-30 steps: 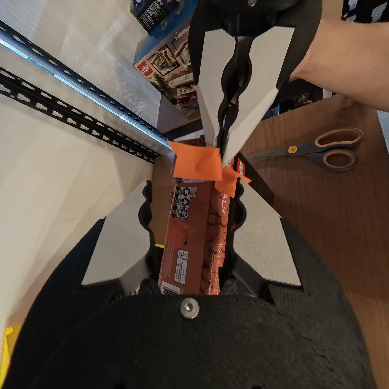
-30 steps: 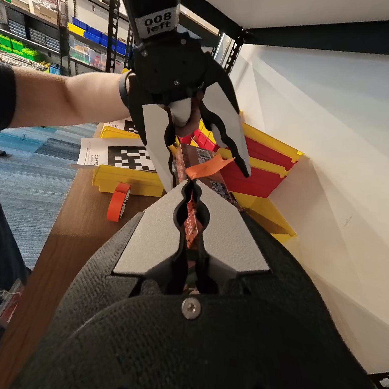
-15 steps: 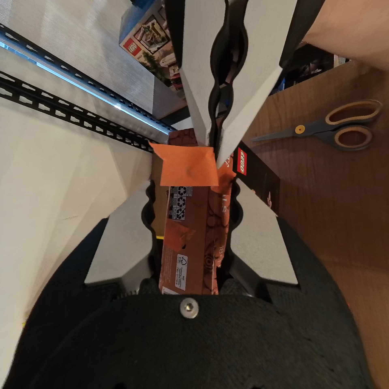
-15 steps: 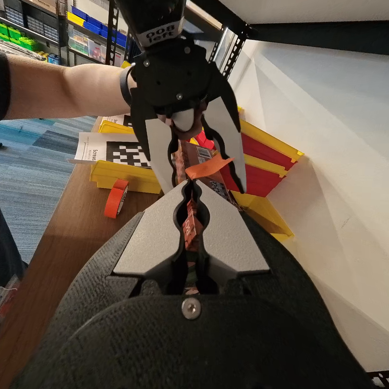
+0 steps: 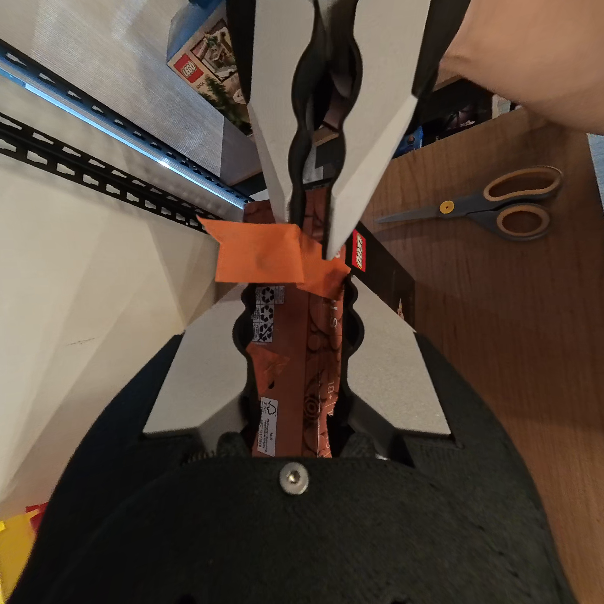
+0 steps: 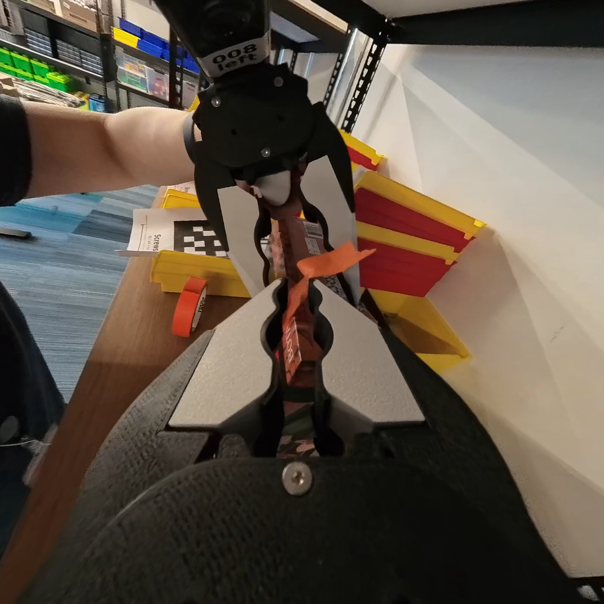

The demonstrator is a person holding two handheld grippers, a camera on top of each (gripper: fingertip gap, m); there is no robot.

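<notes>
My left gripper (image 5: pixel 295 287) is shut on a slim brown cardboard box (image 5: pixel 287 359), gripping it across its width. A strip of orange tape (image 5: pixel 258 258) lies over the box's far end, with one flap sticking out to the side. My right gripper (image 5: pixel 309 238) comes from the opposite side. Its jaws are closed around the box's thin end, on the tape. In the right wrist view the box (image 6: pixel 295 343) runs between my right gripper's (image 6: pixel 298 286) fingers. The tape (image 6: pixel 333 258) passes through the tips, and the left gripper (image 6: pixel 307 277) is behind.
Grey and tan scissors (image 5: pixel 490 209) lie on the wooden table (image 5: pixel 490 359). A black box (image 5: pixel 379 271) lies under the grippers. An orange tape roll (image 6: pixel 189 307) stands by a yellow bin (image 6: pixel 196 271). Red and yellow bins (image 6: pixel 408 248) stand against the white wall. Toy boxes (image 5: pixel 202 55) sit behind. One gripper's finger ends stand about 4 centimetres off the other's.
The right gripper has moved in over the box's end, and its tips have parted a little around it. The tape now lies closer against the box. The left grip is unchanged.
</notes>
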